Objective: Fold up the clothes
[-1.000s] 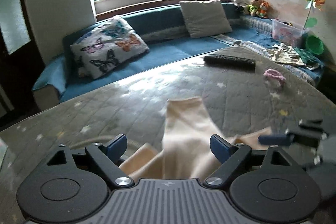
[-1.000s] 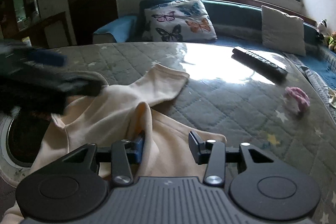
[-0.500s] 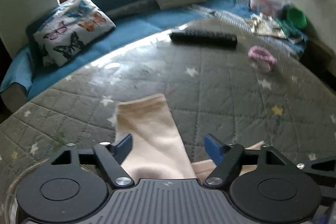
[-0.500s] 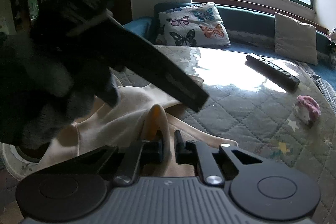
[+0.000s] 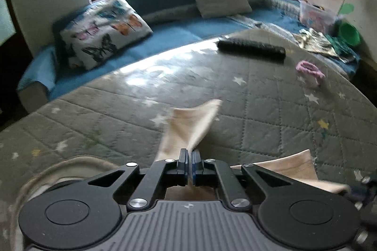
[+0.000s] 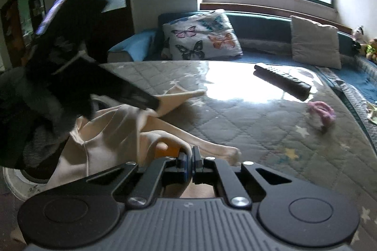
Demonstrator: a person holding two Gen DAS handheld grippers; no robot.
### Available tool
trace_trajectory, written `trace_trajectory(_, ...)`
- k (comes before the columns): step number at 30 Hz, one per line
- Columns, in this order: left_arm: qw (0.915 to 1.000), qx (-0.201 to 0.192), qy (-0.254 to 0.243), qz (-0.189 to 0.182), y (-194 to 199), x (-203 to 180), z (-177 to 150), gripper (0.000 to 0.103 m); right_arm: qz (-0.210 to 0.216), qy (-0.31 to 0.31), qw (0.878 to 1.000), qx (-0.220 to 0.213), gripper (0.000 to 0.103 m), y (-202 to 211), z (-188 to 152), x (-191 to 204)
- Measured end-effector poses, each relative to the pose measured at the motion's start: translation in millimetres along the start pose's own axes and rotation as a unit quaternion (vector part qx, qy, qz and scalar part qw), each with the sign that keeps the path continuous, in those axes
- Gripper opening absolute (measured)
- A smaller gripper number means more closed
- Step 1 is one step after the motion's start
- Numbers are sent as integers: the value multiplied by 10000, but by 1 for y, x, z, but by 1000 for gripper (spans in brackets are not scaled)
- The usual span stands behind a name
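On the quilted surface: a grey, diamond-stitched, star-printed quilted cover [image 5: 271, 114] carries the cream, soft-fabric garment [image 6: 110, 140], which lies rumpled at the near edge.
Left claw [image 5: 190, 165]: fingers pressed together on a strip of the cream garment, likely a sleeve; the strip rises from the pinch and fans out ahead, its end lifted off the quilt.
Right claw [image 6: 190, 162]: fingers closed tight on a bunched fold of the same garment; an orange patch shows inside the fold just beside the pinch.
Garment spread: in the right wrist view the cloth is heaped left of the right claw, with one pointed end reaching toward the bright patch of light on the quilt.
Left claw from the right wrist view: a dark, blurred shape at upper left whose tip meets the cloth at the pointed end.
Long black remote control [image 6: 282, 83]: lies flat on the quilt, well apart from the garment.
Small pink fabric item [image 5: 309, 72]: on the quilt near the remote, apart from it.
White butterfly-print cushion [image 5: 101, 32]: leans on the blue sofa [image 5: 188, 32] beyond the quilt.
Plain beige square cushion [image 6: 315, 41]: further along the sofa under the window.
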State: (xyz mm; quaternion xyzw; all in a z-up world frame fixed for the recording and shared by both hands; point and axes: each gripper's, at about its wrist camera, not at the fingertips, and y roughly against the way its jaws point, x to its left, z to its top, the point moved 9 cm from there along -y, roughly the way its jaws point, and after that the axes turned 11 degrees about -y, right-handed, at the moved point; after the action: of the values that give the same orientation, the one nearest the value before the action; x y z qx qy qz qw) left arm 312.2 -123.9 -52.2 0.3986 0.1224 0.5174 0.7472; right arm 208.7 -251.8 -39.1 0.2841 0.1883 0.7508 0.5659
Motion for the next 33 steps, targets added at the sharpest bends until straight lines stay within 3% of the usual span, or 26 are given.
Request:
trace_trajectory(13, 9949, -466, 390, 802, 76, 40, -31, 3, -693, -523, 9956, -362, 3, 57, -11, -45)
trace_trajectory(21, 9851, -492, 1082, 1242, 126, 87, -94, 3, -1136, -958, 9874, -543, 3, 91, -25, -78)
trace_trajectory(29, 9685, -512, 1775, 1673, 176, 134, -160, 2, -1536, -1492, 9734, -811, 3, 133, -46, -113)
trace_trajectory(33, 9653, -236, 1939, 1732, 191, 140, -204, 2, -1708, -1719, 9675, -716, 3, 144, -64, -130)
